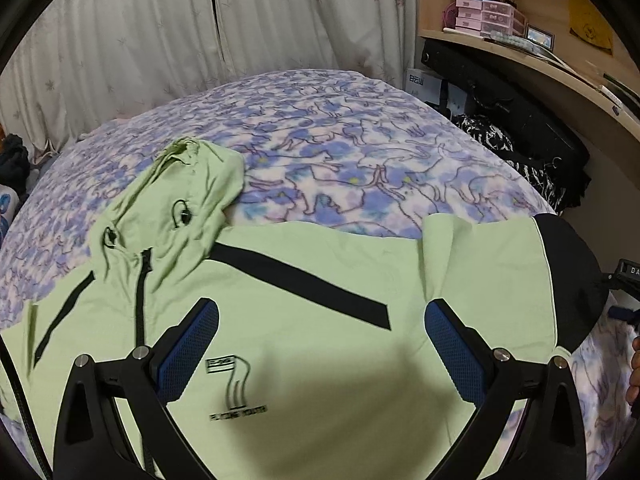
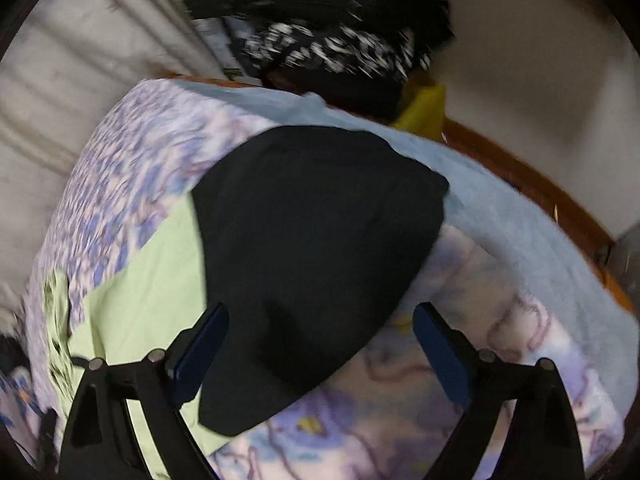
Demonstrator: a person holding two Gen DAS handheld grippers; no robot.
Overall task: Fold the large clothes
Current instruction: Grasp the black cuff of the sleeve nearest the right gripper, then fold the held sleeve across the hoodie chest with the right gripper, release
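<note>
left gripper point(image 1: 322, 320): pitched down over the jacket's chest, fingers forward. Jaws spread wide, nothing between the blue pads point(image 1: 188, 354), no cloth pinched. Casts a shadow on the fabric just under it; cannot tell if the tips touch.
right gripper point(image 2: 320, 324): pointed steeply down at the black end of the sleeve, view tilted and motion-blurred. Jaws wide apart, not clamped on anything. Black cloth lies in the gap between the fingers point(image 2: 202, 350), pads not pressing it.
person: only the edge of a hand point(image 1: 634, 372) shows at the far right of the left wrist view, beside a bit of the other gripper's body.
jacket point(image 1: 320, 312): light green with hood, spread front-up on the bed. Black zip down the front, black diagonal stripes across the chest, small black logo print near the left gripper's pad.
hood point(image 1: 188, 184): flopped to one side above the collar, wrinkled.
sleeve point(image 2: 312, 248): green, ending in a black section, laid out toward the bed's edge; black part overlaps the blanket there.
blanket point(image 1: 340, 148): purple-blue cat print, covers the bed under the jacket.
curtain point(image 1: 160, 32): pale, closed, behind the bed.
shelf point(image 1: 500, 44): wooden, beside the bed, small pink drawers and clutter on it.
</note>
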